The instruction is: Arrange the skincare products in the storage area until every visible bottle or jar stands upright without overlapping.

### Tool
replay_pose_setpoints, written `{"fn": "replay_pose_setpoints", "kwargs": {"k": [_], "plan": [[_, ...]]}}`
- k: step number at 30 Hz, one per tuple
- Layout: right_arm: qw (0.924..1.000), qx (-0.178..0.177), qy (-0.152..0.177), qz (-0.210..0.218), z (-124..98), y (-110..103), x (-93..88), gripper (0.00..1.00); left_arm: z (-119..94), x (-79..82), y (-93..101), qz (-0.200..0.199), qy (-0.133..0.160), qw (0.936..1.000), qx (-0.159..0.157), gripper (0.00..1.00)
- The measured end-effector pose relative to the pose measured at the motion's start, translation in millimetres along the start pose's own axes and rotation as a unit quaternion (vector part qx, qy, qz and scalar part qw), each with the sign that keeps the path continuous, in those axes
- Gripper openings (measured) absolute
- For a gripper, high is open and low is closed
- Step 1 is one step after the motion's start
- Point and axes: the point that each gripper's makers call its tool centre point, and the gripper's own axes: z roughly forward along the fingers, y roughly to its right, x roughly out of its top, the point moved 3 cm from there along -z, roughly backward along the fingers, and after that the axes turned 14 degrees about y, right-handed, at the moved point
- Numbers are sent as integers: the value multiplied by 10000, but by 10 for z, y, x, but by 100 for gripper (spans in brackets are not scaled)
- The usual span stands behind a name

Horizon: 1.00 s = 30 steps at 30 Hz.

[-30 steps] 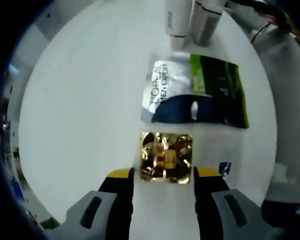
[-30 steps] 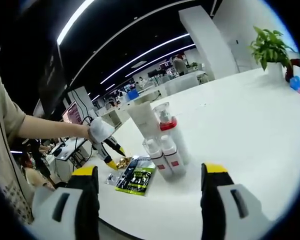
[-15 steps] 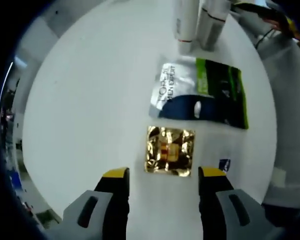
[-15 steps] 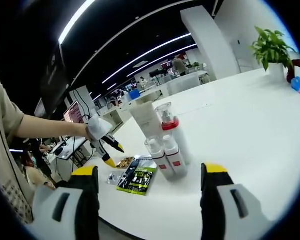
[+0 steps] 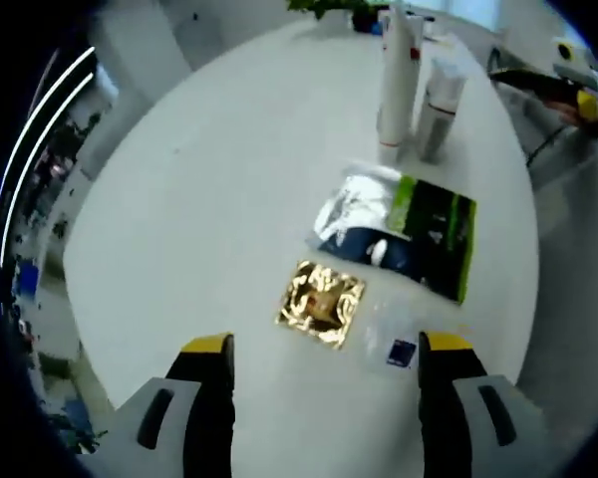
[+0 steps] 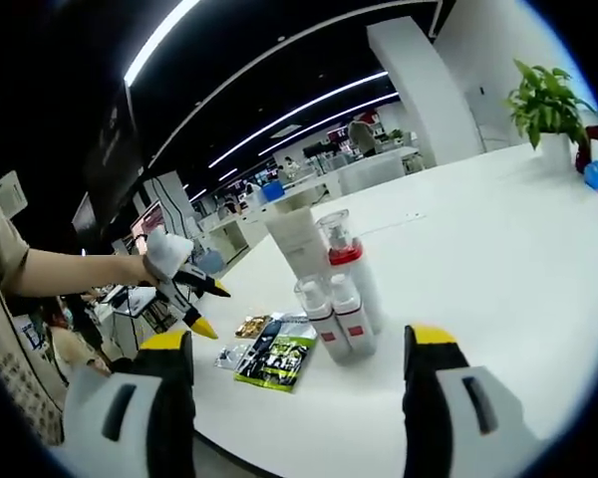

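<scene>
Both my claws gape, holding nothing; my left claw (image 5: 322, 349) hovers over the gold sachet (image 5: 321, 303) — a careless sweep could topple the upright bottles (image 6: 337, 284).

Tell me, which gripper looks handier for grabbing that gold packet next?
Probably the left gripper: the gold packet lies just ahead between its open fingers. The right gripper is farther back, beyond the bottles.

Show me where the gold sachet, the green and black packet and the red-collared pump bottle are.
gold sachet (image 5: 321, 304), left gripper view, centre of its foil face.
green and black packet (image 5: 431, 235), left gripper view, on its green and black half.
red-collared pump bottle (image 6: 343, 256), right gripper view, on its red collar.
</scene>
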Motion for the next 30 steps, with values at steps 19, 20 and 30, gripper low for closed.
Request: {"fn": "replay_pose_setpoints", "kwargs": {"k": [19, 20, 30], "plan": [[9986, 518, -93, -96, -11, -228, 20, 91, -634, -182, 687, -2060, 1846, 9546, 1105, 93], [9985, 528, -70, -93, -22, -244, 38, 91, -664, -164, 716, -2106, 1941, 9512, 1152, 94], [9989, 425, 57, -184, -122, -286, 137, 93, -1054, -115, 1041, -2484, 2476, 9208, 1705, 97]]}}
